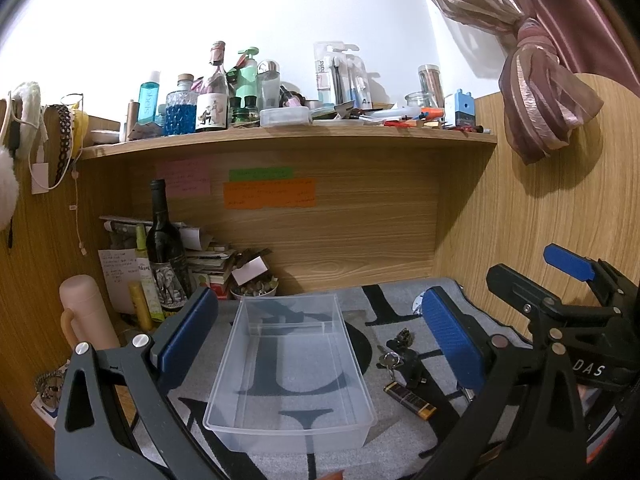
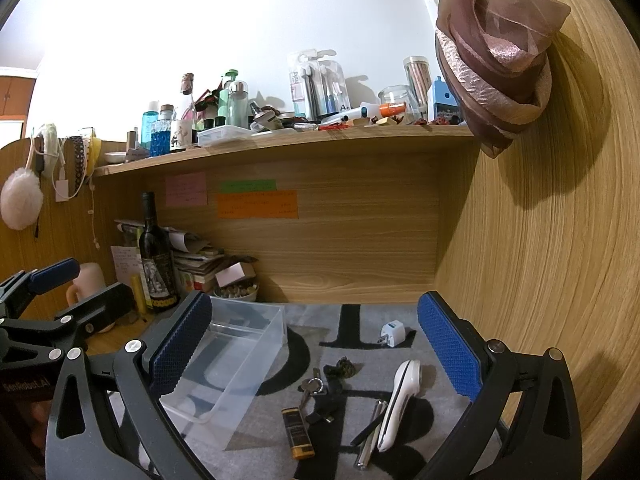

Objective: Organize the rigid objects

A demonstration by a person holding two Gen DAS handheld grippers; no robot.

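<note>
Clear plastic bin (image 1: 290, 368) is sitting empty on the grey lettered mat (image 2: 280, 452); taking it as the landmark.

Left gripper (image 1: 320, 336) is hovering over the bin, jaws spread wide, grasping nothing. Right gripper (image 2: 316, 344) is hovering to the bin's right, jaws likewise released and empty.

All loose items are lying right of the bin, none inside it yet: key bunch (image 2: 316, 386) nearest, amber lighter (image 2: 298, 432) just in front of the keys, metal pen (image 2: 370, 436) and white handheld device (image 2: 400, 400) further right, touching or overlapping, white plug adapter (image 2: 390, 334) furthest back.

Risks, as judged:
- Keys are trailing a dark fob and charm; a grab on one part is likely leaving the rest dangling, snagging the bin wall.
- Pen is lying low and round; pads may be rolling it.
- Closing on the white device could be nudging the pen.
- Light bin may be sliding if bumped.
</note>
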